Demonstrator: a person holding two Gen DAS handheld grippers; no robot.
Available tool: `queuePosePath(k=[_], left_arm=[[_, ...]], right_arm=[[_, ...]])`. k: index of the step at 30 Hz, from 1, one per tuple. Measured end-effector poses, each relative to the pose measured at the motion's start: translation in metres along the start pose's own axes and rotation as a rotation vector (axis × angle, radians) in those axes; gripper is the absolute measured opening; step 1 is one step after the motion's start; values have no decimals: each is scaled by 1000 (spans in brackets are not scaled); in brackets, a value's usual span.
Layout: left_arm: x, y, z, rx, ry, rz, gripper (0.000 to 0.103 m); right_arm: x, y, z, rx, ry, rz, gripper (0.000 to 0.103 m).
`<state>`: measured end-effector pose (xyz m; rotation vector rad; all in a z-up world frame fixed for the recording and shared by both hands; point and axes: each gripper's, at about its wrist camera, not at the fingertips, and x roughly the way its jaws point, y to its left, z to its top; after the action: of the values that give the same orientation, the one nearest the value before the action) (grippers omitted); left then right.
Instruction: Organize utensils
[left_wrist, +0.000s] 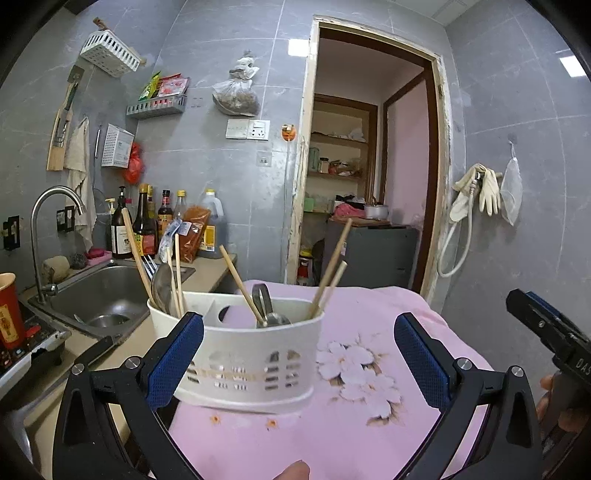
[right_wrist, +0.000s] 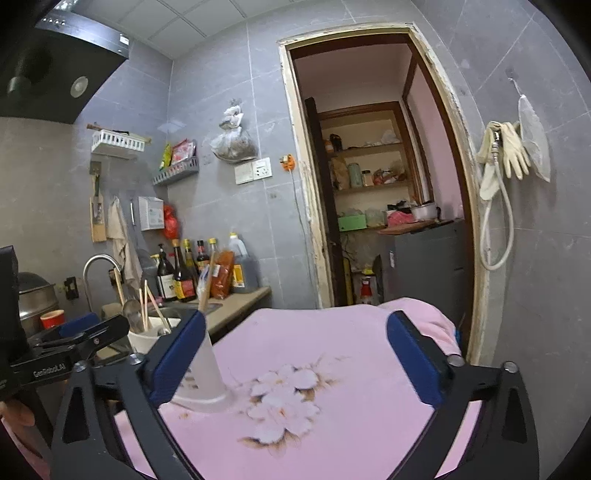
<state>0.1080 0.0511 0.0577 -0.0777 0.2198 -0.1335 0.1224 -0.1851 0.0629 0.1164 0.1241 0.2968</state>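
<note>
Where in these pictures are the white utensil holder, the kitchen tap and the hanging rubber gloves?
white utensil holder (left_wrist: 251, 365): left wrist view, on its slotted front wall.
kitchen tap (left_wrist: 55, 195): left wrist view, on the curved top of the spout.
rubber gloves (right_wrist: 515, 155): right wrist view, on the hanging fingers.

Left gripper (left_wrist: 299, 350) and right gripper (right_wrist: 295, 356): black angular frames with silver round-head screws, each finger faced with a blue textured pad (left_wrist: 173, 360). White lettering marks the black gripper bodies seen from the side.
</note>
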Motion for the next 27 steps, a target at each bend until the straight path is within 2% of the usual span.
queuePosePath(k=[6, 18, 27], left_arm=[[-13, -4, -12, -8, 6, 1, 101], [-45, -15, -37, 25, 16, 68, 101], [-60, -10, -56, -4, 27, 112, 101]], right_arm=[[-19, 2, -7, -38, 28, -34, 103], [-60, 14, -19, -67, 30, -95, 103], [-88, 24, -33, -120, -12, -211, 103]])
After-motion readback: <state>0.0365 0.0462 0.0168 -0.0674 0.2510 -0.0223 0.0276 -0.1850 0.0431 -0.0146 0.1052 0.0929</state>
